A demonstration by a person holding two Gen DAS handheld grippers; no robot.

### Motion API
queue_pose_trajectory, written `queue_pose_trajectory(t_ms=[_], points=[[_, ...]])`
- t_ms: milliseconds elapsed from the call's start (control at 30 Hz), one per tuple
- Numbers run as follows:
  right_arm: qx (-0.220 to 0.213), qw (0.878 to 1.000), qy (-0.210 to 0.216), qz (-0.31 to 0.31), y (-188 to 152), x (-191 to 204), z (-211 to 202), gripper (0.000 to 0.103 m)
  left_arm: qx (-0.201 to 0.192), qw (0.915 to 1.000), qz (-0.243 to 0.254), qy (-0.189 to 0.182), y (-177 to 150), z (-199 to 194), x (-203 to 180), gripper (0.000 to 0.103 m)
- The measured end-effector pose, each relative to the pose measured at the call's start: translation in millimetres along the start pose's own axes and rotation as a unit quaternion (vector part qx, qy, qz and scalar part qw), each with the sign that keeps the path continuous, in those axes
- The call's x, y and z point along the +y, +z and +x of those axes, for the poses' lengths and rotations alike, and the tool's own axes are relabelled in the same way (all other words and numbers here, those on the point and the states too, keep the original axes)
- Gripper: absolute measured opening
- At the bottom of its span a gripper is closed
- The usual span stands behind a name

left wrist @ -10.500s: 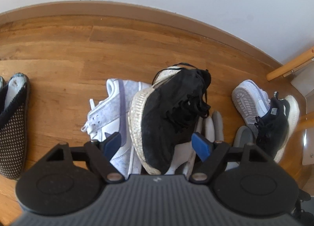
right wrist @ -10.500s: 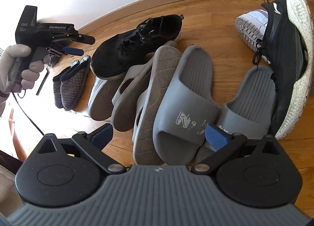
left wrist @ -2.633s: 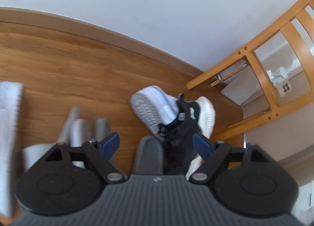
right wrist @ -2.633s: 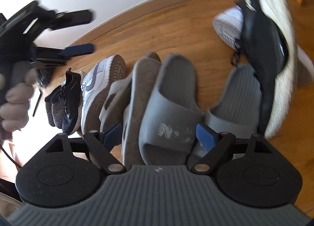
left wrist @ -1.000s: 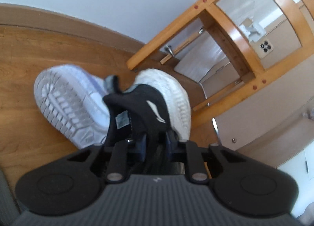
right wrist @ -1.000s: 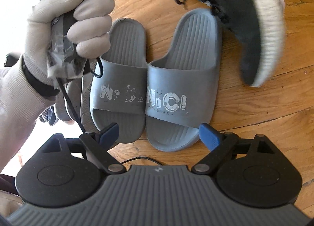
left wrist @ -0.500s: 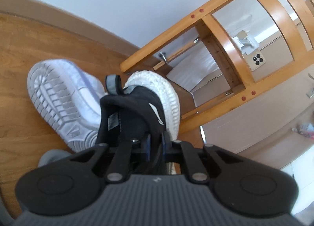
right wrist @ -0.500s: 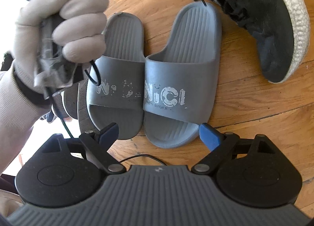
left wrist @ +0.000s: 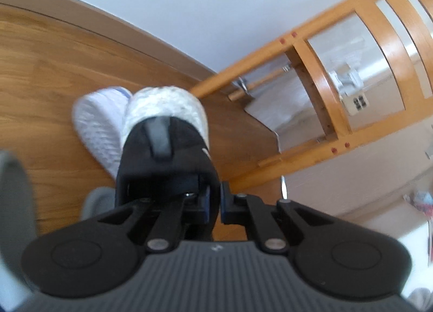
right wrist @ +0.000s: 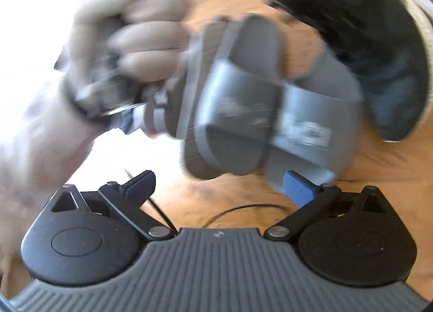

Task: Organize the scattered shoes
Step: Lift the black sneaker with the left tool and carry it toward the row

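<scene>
the black shoe (left wrist: pixel 165 166) hangs heel-first in the left gripper (left wrist: pixel 213 201), whose jaws have just been closing and now pinch the collar on the heel's right side. half a second ago the shoe leaned against the white shoe (left wrist: pixel 94 125) on the floor (left wrist: pixel 40 74); now it looks lifted clear, its white sole (left wrist: pixel 165 103) turned away from the camera. that likely means the second black shoe is on its way to join its mate, which is not in view here. the wooden chair (left wrist: pixel 319 68) stands just beyond.

in the right wrist view the black shoe (right wrist: pixel 379 49) hangs above the grey slides (right wrist: pixel 270 111), paired side by side on the floor. the right gripper (right wrist: pixel 224 184) has just been opening and its jaws stand wide with nothing between them. the gloved hand (right wrist: pixel 130 36) is blurred.

the slides carry white lettering across the straps, too smeared to read now; half a second ago it was worn and only part legible.
</scene>
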State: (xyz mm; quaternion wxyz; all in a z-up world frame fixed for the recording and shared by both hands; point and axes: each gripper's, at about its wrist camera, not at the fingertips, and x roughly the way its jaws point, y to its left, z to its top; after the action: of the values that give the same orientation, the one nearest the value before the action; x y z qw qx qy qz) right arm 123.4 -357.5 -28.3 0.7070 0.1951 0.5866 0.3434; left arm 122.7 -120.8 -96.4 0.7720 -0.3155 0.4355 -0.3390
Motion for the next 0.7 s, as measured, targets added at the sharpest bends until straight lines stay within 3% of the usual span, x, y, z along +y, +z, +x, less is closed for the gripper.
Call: queue_pose_trajectory(t_ms=[133,233,367,500,600,700], points=[[0.002,0.999,0.036,-0.039,4,7,-11,0.102,-0.032,0.9991,-0.029,-0.004,7,-39,6,0.005],[0.0,0.998,0.04,-0.042,10,3,-14,0.103,-0.056,0.998,-0.028,-0.01,14,-69,-1,0.005],[-0.005,0.998,0.037,-0.046,19,3,-7,0.103,-0.09,0.9958,-0.006,-0.017,22,-116,-15,0.004],[-0.014,0.995,0.036,-0.091,22,14,1,0.101,-0.111,0.9932,0.03,-0.021,34,-171,-23,0.004],[-0.015,0.993,0.035,-0.109,25,21,10,0.1,-0.105,0.9935,0.044,-0.004,44,-208,-20,0.004],[-0.014,0.994,0.041,-0.097,30,27,20,0.1,-0.085,0.9937,0.057,0.045,50,-253,-13,0.004]])
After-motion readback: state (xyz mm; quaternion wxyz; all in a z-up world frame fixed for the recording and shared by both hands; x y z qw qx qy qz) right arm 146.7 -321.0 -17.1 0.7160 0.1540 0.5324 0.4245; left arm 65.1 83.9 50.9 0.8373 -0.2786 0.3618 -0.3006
